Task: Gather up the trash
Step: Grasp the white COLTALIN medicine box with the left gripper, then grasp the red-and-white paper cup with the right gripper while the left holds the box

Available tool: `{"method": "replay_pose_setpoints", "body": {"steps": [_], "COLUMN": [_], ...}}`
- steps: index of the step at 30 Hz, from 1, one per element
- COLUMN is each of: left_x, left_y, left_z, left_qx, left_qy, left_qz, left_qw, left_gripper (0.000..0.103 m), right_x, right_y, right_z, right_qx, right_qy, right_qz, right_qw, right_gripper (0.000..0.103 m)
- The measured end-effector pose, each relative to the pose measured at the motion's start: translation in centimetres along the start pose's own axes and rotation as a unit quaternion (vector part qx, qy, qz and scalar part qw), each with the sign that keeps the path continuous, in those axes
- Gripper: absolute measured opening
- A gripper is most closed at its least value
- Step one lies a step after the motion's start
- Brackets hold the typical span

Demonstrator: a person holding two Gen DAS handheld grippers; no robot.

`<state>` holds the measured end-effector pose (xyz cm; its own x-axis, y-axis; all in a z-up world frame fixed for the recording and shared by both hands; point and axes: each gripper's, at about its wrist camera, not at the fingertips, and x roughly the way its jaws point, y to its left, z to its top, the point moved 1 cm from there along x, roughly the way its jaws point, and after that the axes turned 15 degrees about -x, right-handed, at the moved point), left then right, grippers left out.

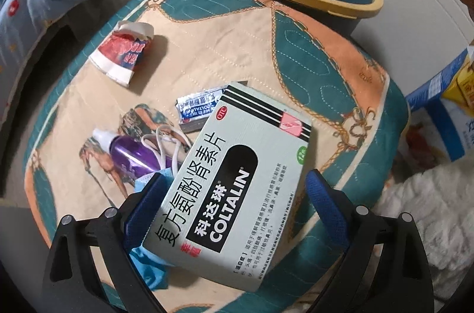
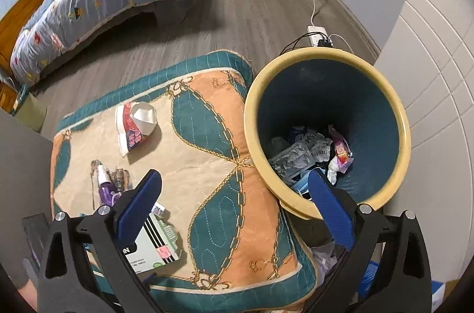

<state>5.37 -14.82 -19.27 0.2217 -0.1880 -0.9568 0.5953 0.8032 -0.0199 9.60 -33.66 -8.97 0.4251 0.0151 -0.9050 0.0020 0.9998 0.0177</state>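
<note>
Hovering over the quilted teal-and-orange cushion [image 1: 296, 52], the left gripper [image 1: 234, 203] stood spread around the pale green cardboard medicine box [image 1: 237, 176], its right pad apart from it. The right gripper [image 2: 237, 197] hung spread, holding nothing, beside the yellow-rimmed teal plastic bin [image 2: 397, 117] with crumpled wrappers [image 2: 311, 150] inside.

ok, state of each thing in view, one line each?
left gripper: open, fingers straddle the box
right gripper: open, empty
medicine box: closed, flat on cushion
paper cup: crushed, on its side
blister pack: crumpled
spray bottle: lying down
bin: upright, partly filled
</note>
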Motion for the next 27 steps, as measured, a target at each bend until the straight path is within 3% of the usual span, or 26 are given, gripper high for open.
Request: {"method": "replay_pose_setpoints", "body": {"steps": [4,7,11,20,27], "left_x": [-0.6,-0.9,-2.8,-6.4,-6.7], "left_y": [0.2,1.2,2.9,11.2,17.0], "left_z": [0.5,1.4,2.7,4.5,4.5], "left_qx": [0.013,-0.011,-0.047,-0.174,-0.245], "left_qy": [-0.008,-0.009,-0.040,-0.109,-0.129], "left_qz": [-0.005,-0.018,-0.034,-0.015,0.027], "left_qw": [0.9999,0.9997,0.9975,0.9786,0.9605], "left_gripper": [0.083,0.079,0.078,0.078,0.078], "right_x": [0.8,1.5,2.6,4.1,6.5], "right_y": [0.2,0.4,0.6,2.5,8.1], "right_z": [0.4,0.8,1.3,3.1,5.2], "right_qx": [-0.010,-0.016,-0.019,-0.027,-0.108], "right_qy": [0.000,0.000,0.004,-0.015,-0.032], "right_qz": [0.001,0.002,0.001,0.015,0.023], "right_qw": [1.000,1.000,1.000,0.999,0.993], "right_gripper": [0.097,0.097,0.097,0.097,0.095]}}
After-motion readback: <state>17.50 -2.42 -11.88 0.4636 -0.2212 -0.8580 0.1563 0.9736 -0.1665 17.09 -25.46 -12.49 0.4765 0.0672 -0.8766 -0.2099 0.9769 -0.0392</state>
